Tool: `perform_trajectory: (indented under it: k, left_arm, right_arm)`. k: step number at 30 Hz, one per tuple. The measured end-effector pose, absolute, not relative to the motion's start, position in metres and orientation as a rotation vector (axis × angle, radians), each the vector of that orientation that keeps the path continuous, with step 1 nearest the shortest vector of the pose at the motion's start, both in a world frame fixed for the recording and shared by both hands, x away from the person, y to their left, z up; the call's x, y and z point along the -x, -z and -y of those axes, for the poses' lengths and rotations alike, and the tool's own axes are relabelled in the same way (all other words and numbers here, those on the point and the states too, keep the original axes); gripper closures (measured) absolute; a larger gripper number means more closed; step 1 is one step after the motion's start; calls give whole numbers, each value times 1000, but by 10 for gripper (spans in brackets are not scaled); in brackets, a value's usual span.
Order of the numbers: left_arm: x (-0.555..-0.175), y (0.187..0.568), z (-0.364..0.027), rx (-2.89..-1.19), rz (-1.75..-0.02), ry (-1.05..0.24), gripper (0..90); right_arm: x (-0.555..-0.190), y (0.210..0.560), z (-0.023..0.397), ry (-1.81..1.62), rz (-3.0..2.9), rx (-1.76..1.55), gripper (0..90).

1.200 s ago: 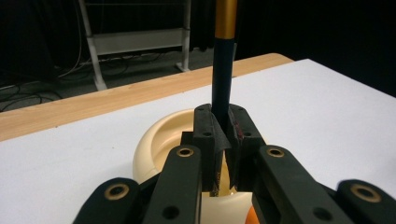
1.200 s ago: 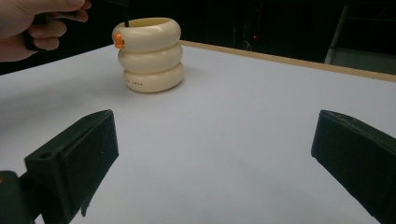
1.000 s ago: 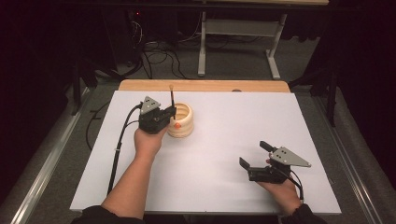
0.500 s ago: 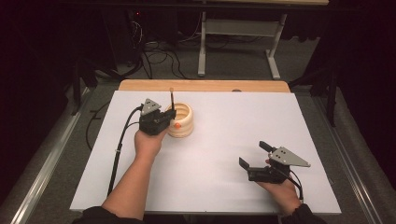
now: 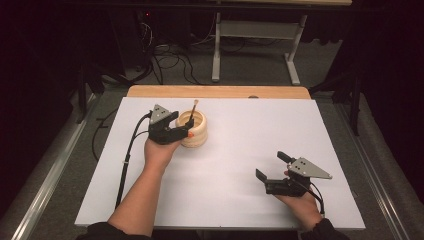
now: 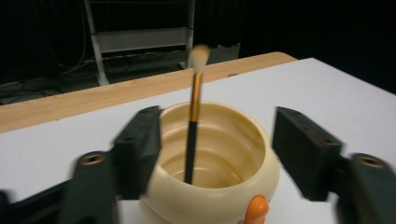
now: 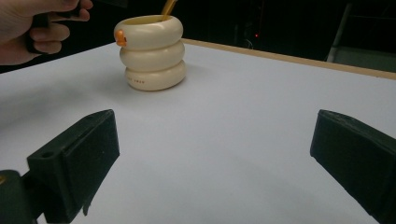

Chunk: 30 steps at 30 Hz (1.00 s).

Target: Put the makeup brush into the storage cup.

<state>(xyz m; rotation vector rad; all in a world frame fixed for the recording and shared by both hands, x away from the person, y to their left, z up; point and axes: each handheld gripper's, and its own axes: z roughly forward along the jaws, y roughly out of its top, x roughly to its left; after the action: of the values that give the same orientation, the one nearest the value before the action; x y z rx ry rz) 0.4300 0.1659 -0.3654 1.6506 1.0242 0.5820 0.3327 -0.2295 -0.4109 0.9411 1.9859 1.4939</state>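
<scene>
The left gripper [image 5: 184, 128] has just been opening its jaws; they stand spread on both sides of the brush [image 6: 193, 122], not touching it. The brush stands in the cream holder [image 5: 195, 129] on the white table [image 5: 250, 145]. The right gripper [image 5: 270, 166] rests well apart, jaws spread, holding nothing.

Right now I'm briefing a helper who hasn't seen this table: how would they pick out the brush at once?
Start at the white table and go to its far left part, where a cream holder made of three stacked rings stands beside the left gripper. The brush stands in it, leaning on the rim. It is the one thin thing there: black handle, gold collar, pale tuft on top.
</scene>
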Motion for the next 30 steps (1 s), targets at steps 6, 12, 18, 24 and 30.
perform_trajectory:
  k: [6,12,18,24,30]
  left_arm:
    - [-431,368,-164,-1663,-1032,-576,70]
    - [-431,368,-163,-1676,-1034,-575,0]
    - [-430,367,-163,-1672,-1033,-564,0]
    - [-430,367,-163,-1674,-1038,-554,0]
    - [-429,366,-164,-1673,-1039,-538,6]
  right_arm:
    - [-333,411,230,-1494,-1986,-942,26]
    - [-333,411,229,-1497,-1987,-941,26]
    - [-333,411,229,-1495,-1988,-945,26]
    - [-334,412,229,-1493,-1992,-941,26]
    - [-334,411,229,-1493,-1990,-940,26]
